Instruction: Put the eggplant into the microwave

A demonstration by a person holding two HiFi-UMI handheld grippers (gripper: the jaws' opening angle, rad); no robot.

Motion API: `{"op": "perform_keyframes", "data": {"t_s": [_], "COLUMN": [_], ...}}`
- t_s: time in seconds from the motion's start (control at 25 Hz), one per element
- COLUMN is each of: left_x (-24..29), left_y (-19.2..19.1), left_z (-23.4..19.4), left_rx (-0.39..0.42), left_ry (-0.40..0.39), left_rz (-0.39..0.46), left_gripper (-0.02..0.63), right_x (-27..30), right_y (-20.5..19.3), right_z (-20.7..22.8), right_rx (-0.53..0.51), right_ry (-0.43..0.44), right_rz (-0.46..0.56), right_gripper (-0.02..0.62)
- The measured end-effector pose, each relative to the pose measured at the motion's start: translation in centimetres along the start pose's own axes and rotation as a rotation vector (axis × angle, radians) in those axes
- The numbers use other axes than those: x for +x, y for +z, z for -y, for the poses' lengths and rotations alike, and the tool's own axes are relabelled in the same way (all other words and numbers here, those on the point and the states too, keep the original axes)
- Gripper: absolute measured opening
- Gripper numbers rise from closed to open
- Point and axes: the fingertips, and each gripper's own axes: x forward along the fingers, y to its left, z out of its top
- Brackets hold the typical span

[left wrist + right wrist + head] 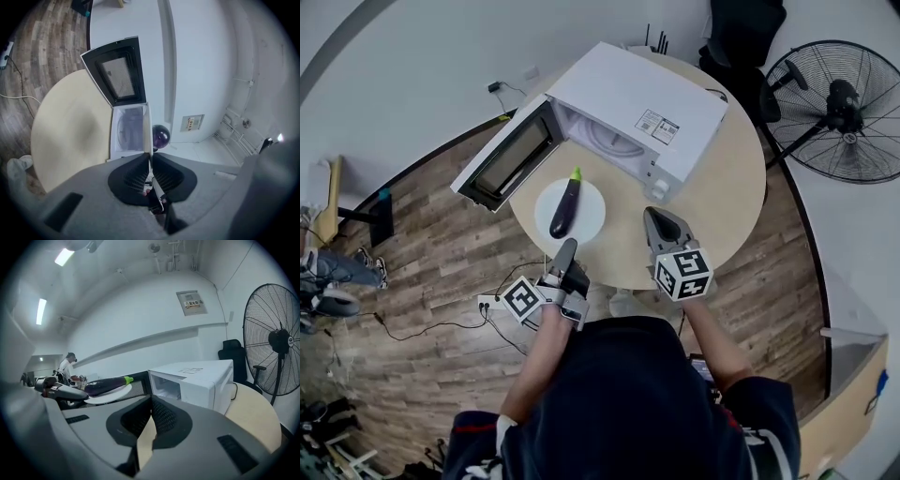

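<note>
fan (839,108) by round table (727,202), microwave (633,108) door open, eggplant (565,207) on plate (592,210) just ahead of left gripper (568,247), left of right gripper (655,216), both pairs of jaws closed, empty.

In my left gripper view the plate (149,131), edge-on between my jaws, hides all of the eggplant (161,136) but one rounded purple end. The label (657,125) on the microwave (619,94) is too small to read. The far-off person (65,366) in my right gripper view is too small to make out.
</note>
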Motion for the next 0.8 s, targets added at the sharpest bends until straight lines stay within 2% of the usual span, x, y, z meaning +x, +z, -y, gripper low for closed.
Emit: {"op": "perform_keyframes", "data": {"t_s": [0.4,0.8], "left_x": [3.6,5.1], "left_y": [0.6,1.2], "left_z": [0.6,-1.1], "left_rx": [0.029,0.015], "left_ry": [0.001,0.038], "left_rz": [0.047,0.048], "left_gripper": [0.032,0.032], "right_x": [3.7,5.2], "right_y": [0.6,-0.1], "right_z": [1.9,2.2], "right_rx": [-0.006,0.013], "right_ry": [0.086,0.11], "right_rz": [-0.019,-0.051], "right_gripper": [0.011,0.011]}}
